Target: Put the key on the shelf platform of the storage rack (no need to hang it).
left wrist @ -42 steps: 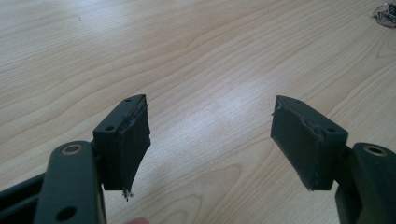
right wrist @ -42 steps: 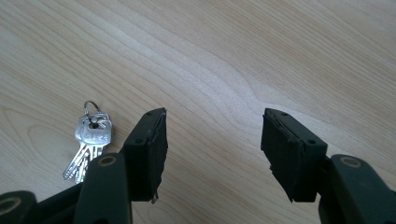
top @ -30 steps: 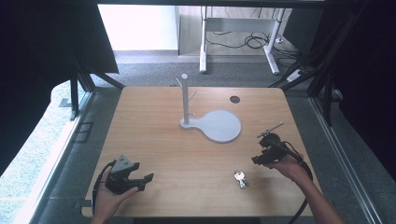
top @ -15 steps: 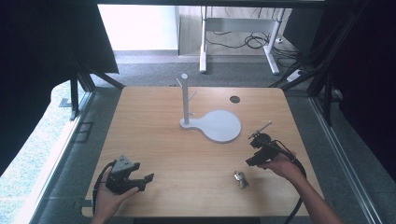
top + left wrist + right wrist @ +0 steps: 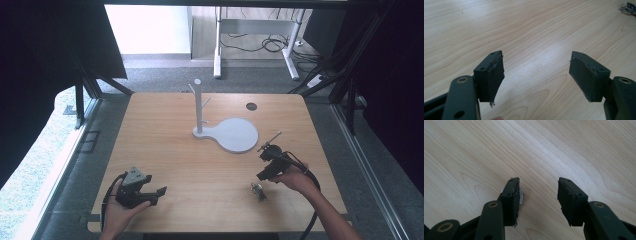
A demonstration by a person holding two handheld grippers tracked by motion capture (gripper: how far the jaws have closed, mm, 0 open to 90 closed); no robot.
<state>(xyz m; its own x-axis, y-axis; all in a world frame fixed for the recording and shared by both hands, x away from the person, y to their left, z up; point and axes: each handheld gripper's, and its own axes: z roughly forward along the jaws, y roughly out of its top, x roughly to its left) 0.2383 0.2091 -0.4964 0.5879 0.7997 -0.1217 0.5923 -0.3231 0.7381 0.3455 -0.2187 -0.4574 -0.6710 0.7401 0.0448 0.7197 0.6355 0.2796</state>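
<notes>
A wooden bench (image 5: 165,145) with pale, wavy grain is seen from above. A white stand (image 5: 199,107), a slim post with short side pegs, rises from a flat round-ended base (image 5: 235,135) set just past the bench's middle, toward the far edge. A dark round hole (image 5: 251,106) lies near the far right corner. A small metallic bunch, likely keys (image 5: 258,191), lies near the near edge, right of centre, just beside the right hand (image 5: 295,179).

The left gripper (image 5: 156,194) is held near the near left corner, a grey three-cornered plate on top. In its own view the left gripper (image 5: 536,72) is spread wide, nothing between the flat black pads; the keys (image 5: 627,7) are glimpsed at the top right corner, well apart.

The right gripper (image 5: 263,172) is held above the bench near the right edge. In its own view the right gripper (image 5: 539,195) is parted moderately, holding nothing; a small silvery sliver (image 5: 521,196) is seen beside the left pad, its nature unclear.
</notes>
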